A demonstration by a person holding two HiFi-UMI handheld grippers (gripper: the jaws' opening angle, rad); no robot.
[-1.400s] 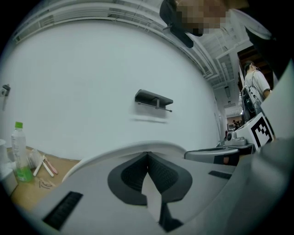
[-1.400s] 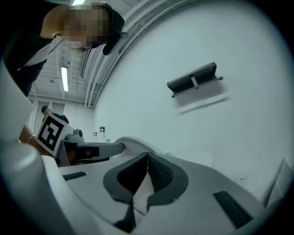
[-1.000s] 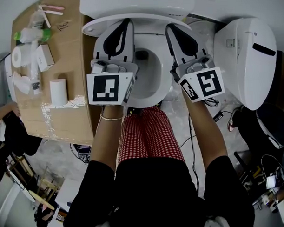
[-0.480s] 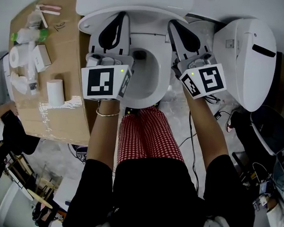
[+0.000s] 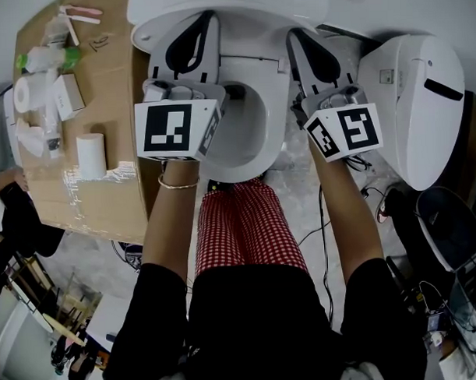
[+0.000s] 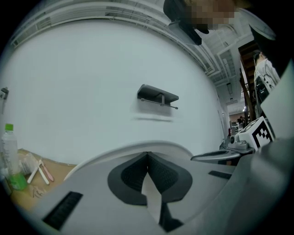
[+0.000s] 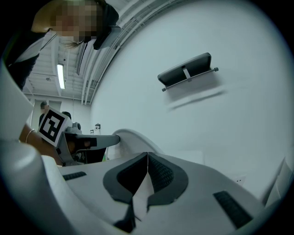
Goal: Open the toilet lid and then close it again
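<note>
Fingers (image 6: 131, 176) closed, empty | left gripper (image 5: 207, 21), right gripper (image 5: 293, 37) held forward, parallel, over toilet (image 5: 277, 106)

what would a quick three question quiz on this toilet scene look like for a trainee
1. True or false: in the head view the toilet bowl is uncovered.
2. What stands on the brown surface to the left of it? A) a paper roll B) a kettle C) a laptop
3. Fill in: the jaws of the left gripper and of the right gripper are each ____.
Key: 1 true; 2 A; 3 shut, tips together.
</note>
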